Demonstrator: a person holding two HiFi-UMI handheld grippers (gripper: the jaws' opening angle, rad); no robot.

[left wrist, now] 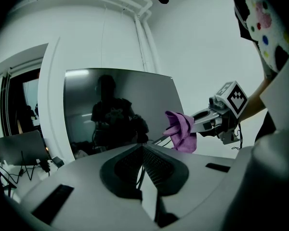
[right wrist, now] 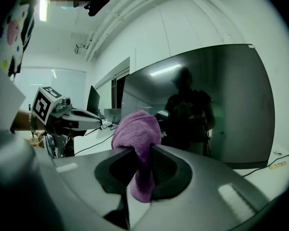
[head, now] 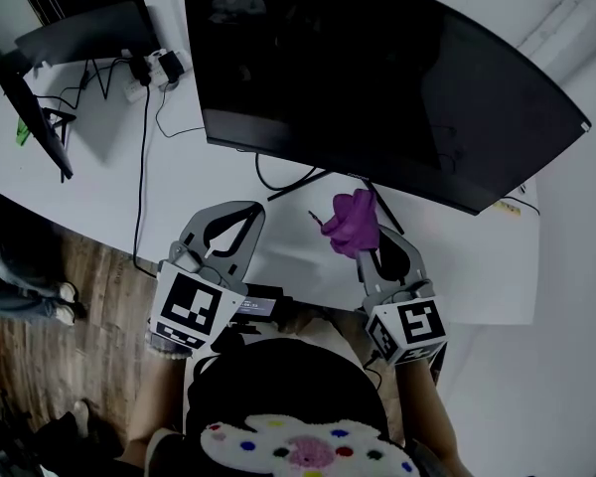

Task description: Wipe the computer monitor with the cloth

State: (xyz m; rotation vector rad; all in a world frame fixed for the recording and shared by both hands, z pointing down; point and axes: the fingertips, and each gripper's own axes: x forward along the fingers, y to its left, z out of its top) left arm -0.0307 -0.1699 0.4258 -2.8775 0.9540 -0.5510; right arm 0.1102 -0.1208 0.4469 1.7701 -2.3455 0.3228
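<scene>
The purple cloth [right wrist: 135, 129] was held by the right claw [right wrist: 143, 153]. Its two jaws were squeezed shut on the middle of the cloth. A soft bunch was pushed out past the tips, and a bit was left hanging down between them. The left claw [left wrist: 142, 149] was seen with its jaws pressed together, and nothing was held in it.

The big dark monitor [head: 377, 78] was found straight ahead of the right claw and a little above it, stood on the white table [head: 109, 177]. Its long side was stretched from left to right across the front of both claws. The cloth was seen near the bottom edge of the screen, but a small gap seemed to be left.

The right claw was judged to be the one nearer the glass. The cloth was in it, so the wiping was thought to be its job. The cloth would need to be pushed forward and up until the screen was met, then slid sideways along the long way.
</scene>
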